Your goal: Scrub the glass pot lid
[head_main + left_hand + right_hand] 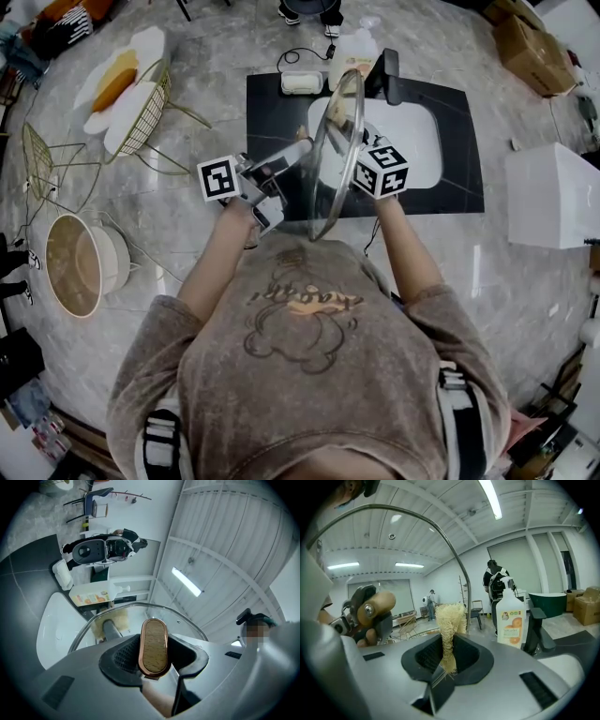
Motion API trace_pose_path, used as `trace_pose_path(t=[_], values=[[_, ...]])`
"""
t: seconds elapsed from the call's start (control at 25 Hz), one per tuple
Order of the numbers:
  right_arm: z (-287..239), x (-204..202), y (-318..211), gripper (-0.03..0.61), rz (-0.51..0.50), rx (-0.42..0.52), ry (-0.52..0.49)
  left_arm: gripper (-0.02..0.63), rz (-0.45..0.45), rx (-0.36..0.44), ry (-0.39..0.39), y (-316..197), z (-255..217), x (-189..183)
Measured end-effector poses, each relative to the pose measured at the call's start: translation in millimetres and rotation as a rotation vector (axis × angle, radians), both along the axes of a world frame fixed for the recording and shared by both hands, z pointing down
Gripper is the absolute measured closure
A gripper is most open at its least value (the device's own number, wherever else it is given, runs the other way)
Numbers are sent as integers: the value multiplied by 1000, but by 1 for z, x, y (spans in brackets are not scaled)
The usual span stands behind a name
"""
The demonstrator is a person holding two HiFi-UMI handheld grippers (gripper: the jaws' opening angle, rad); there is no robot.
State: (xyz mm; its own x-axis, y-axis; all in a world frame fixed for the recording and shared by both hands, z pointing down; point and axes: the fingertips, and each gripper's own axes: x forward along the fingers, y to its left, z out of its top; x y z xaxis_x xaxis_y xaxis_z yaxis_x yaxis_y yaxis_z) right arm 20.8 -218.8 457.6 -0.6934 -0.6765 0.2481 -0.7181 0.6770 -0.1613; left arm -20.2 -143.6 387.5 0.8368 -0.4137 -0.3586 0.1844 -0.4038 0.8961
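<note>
Shirt (309, 375) is filling the lower head view and hiding the floor beneath; both forearms are reaching forward out of it.

Left gripper (154, 660) is clamping the lid's wooden handle (153, 639). The pads are pressing on both sides, with the jaws standing fairly wide around it. The handle's foot is lying hidden behind the gripper body.

Lid (330, 159) is hanging in the air on edge, over the counter (459, 173) at the sink's (417, 141) near-left rim. From the head it is showing almost edge-on, so it is reading as little more than a thin rim.

Right gripper (447, 656) is pinching a straw-coloured scrubber (451, 618), jaws narrow on its lower part. The frayed top is sticking up just beside the lid's underside, the face away from the handle. Cannot tell whether the fibres are touching the glass.

In the head view the right jaws are sitting hidden behind cube and lid, and the scrubber is showing only as a yellowish smear through the glass.

Beyond, bottle (352, 56) and faucet (386, 75) are standing at the sink's back edge, with the lid's top rim overlapping the bottle's lower part.
</note>
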Motion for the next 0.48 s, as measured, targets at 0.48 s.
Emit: trace_pose_path(t=[0.48], values=[[46,-23,49,531,-125,-141,-2,431,-85,-33,53,-19,2,-10]])
